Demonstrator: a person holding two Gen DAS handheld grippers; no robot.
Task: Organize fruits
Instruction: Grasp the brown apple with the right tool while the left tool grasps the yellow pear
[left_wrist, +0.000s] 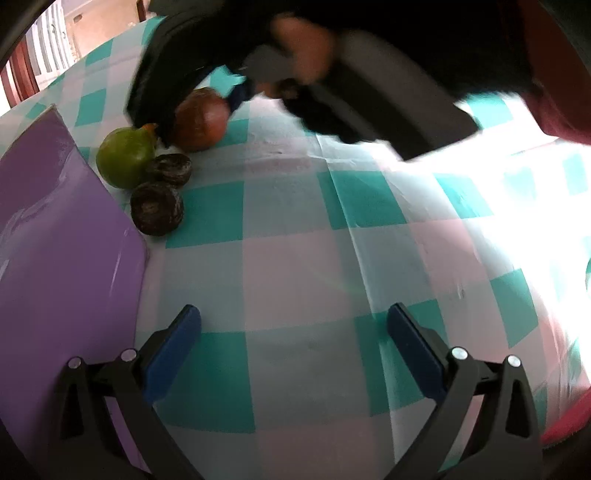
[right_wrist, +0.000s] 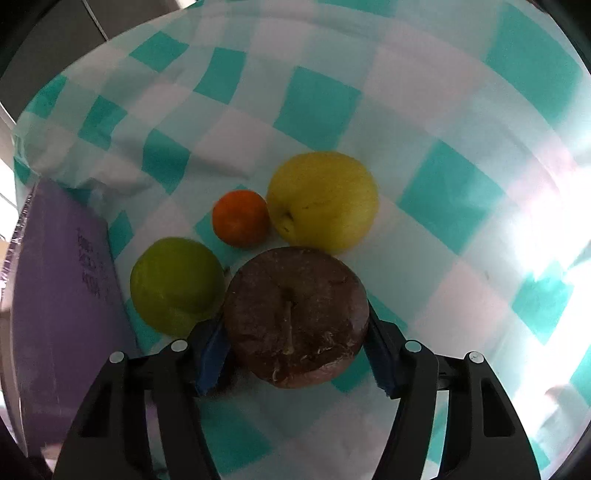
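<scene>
My right gripper (right_wrist: 295, 350) is shut on a dark brown-red apple (right_wrist: 295, 317), held by the blue pads on both sides just above the checked cloth. Beyond it lie a green fruit (right_wrist: 175, 282), a small orange (right_wrist: 240, 218) and a yellow apple (right_wrist: 323, 199). My left gripper (left_wrist: 293, 347) is open and empty over the cloth. In the left wrist view the right gripper (left_wrist: 207, 107) and the hand holding it hang over the brown-red apple (left_wrist: 201, 120), next to the green fruit (left_wrist: 125, 157) and two dark wrinkled fruits (left_wrist: 157, 212).
A purple board (left_wrist: 55, 240) lies at the left on the teal and white checked tablecloth (left_wrist: 295, 240); it also shows in the right wrist view (right_wrist: 59, 314). The person's dark sleeve (left_wrist: 388, 55) fills the top. Bright glare covers the cloth at the right.
</scene>
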